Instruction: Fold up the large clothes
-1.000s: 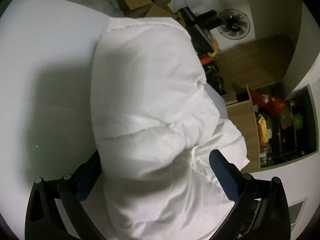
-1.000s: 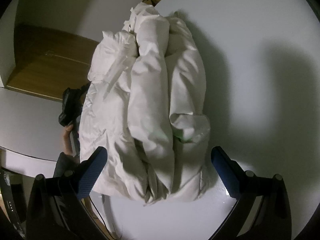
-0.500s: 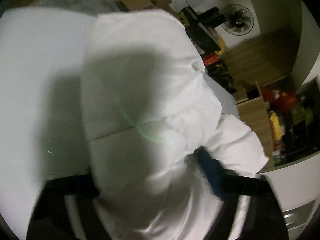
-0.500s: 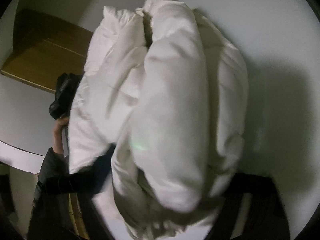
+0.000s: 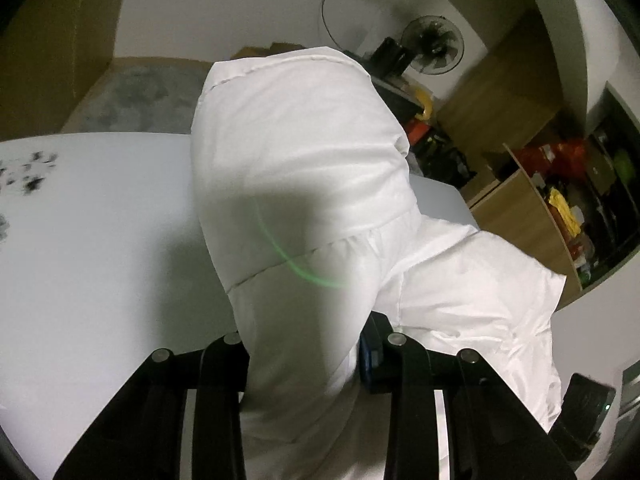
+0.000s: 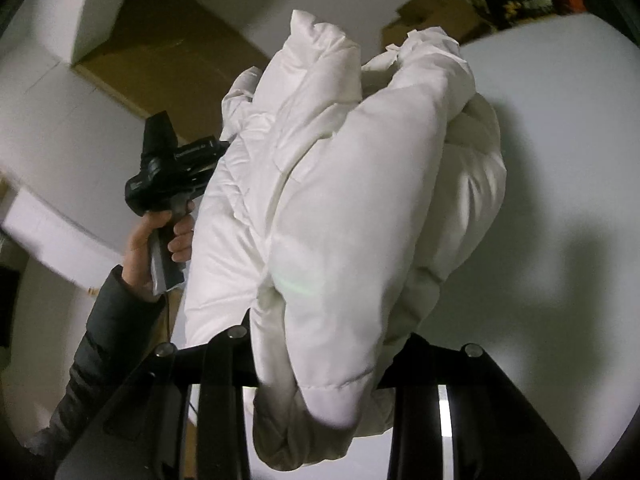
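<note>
- Both grippers have closed in: 1 s ago their jaws stood wide around the puffy white quilted jacket (image 5: 304, 184), and now the left gripper (image 5: 306, 364) is clenched on its near end.
- The right gripper (image 6: 320, 364) bites the opposite end the same way, fabric bulging between its jaws.
- The jacket fills the centre of both frames and, by my read, is lifting off the white tabletop (image 5: 92, 240).
- Grip secured; the carry or next fold can start.
</note>
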{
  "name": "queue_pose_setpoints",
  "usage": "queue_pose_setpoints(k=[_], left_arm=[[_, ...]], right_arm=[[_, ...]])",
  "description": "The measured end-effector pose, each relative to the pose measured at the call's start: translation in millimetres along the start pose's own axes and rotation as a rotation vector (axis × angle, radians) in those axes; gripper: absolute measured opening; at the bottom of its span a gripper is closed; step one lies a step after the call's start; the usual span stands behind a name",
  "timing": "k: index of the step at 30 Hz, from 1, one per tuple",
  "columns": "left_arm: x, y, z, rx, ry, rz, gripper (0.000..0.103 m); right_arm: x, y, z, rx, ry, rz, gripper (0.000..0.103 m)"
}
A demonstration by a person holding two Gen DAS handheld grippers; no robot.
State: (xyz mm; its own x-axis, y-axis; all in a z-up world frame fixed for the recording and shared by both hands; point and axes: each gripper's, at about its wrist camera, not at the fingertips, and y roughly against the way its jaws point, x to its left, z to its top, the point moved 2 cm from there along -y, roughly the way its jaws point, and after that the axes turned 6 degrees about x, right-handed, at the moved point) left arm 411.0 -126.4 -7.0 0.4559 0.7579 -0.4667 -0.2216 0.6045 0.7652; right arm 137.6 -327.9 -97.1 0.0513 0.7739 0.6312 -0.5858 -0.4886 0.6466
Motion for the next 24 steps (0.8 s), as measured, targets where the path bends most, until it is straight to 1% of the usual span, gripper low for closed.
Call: queue_pose_setpoints(k=[3,5,6,9,12,14,15,16,17,18,19,20,21,22,24], left_arm=[[16,25,-28,0.0,0.008,0.019,0.032],[29,32,-49,0.013,0.024,0.03,0.032],[32,32,-55,0.018,0.027,0.034,0.032],[49,25,-84,0.045,0.035,0.048,0.032],[62,5,-100,0.071,0.055,0.046,0.033],[68,-8,-107,0.07,0.055,0.061,0.033],[71,-14,-112,0.064,0.045,0.071,0.033],[72,-18,-115,0.047,0.032,0.082,0.034],[74,-19,-116,0.026,0.033,0.088,0.038],[78,-19,-118,0.012,0.052,0.08,0.04],[79,-19,-117,0.009,0.076,0.08,0.048],[83,-15,-119,0.008,0.114,0.107,0.067],[84,-7,-122,-0.004,0.14,0.136,0.08],[83,3,-124,-0.033,0.151,0.147,0.096],[72,41,-136,-0.146,0.135,0.2,0.097]], right_arm=[[5,-3,-3,0.022,0.025,0.022,0.034],[4,-9,-6,0.049,0.029,0.034,0.034],[9,-9,-8,0.06,0.033,0.039,0.034],[21,-12,-16,0.106,0.031,0.037,0.034],[22,-19,-20,0.152,0.018,0.013,0.034],[21,-23,-16,0.184,0.001,-0.002,0.035],[20,-28,-13,0.192,-0.011,-0.011,0.039],[17,-34,-16,0.193,-0.032,-0.012,0.048],[17,-40,-14,0.19,-0.049,-0.008,0.053],[13,-44,-13,0.186,-0.075,-0.012,0.063],[8,-45,-15,0.179,-0.106,-0.017,0.074],[3,-39,-19,0.171,-0.125,-0.023,0.076],[1,-36,-22,0.157,-0.132,-0.042,0.076],[6,-33,-23,0.147,-0.119,-0.059,0.077],[12,-14,-14,0.124,-0.081,-0.101,0.083]])
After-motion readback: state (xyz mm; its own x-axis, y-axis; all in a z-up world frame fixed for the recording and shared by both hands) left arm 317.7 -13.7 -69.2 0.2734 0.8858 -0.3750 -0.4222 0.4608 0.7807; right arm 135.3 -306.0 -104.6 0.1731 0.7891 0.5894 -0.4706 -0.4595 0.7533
